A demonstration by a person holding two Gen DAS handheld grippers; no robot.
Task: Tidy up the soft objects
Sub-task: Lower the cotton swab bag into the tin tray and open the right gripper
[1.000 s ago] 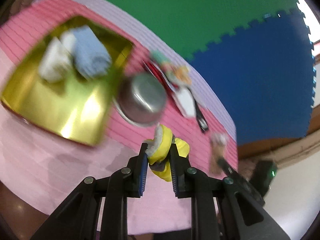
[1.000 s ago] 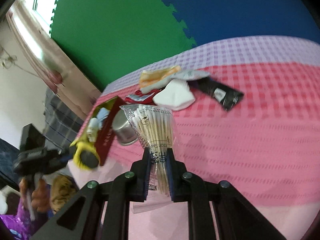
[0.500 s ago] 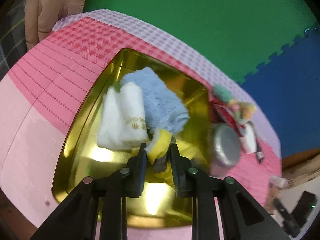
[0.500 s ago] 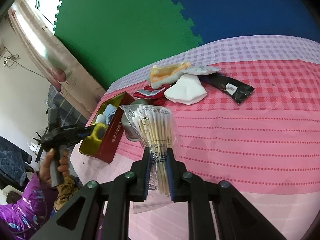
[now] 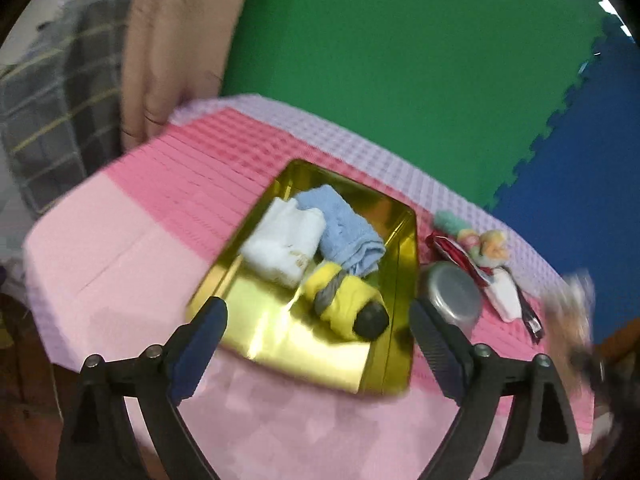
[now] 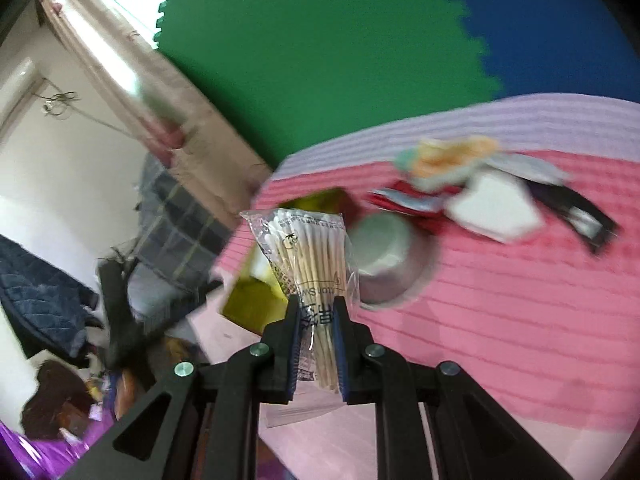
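covering the surface (image 5: 120, 264), pink ribbed cloth holds a gold tin (image 5: 400, 340); left gripper (image 5: 320, 320) opening, empty; right gripper (image 6: 316, 320) clamps bagged cotton swabs (image 6: 312, 256).

Lived-in home room: pink checked tablecloth (image 5: 120, 248) over table, foam puzzle mats (image 5: 380, 80) at twelve o'clock, curtain (image 6: 120, 60) and plaid bedding (image 6: 176, 232) at ten.

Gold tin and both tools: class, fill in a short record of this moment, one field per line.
container: gold tin on the pink cloth
inside tin: white cloth, blue towel, yellow roll
beside tin: metal bowl
left tool: jaws opening, nothing between them, above the tin
right tool: shut on cotton swab pack
not yet in tin: swab pack, items behind the bowl
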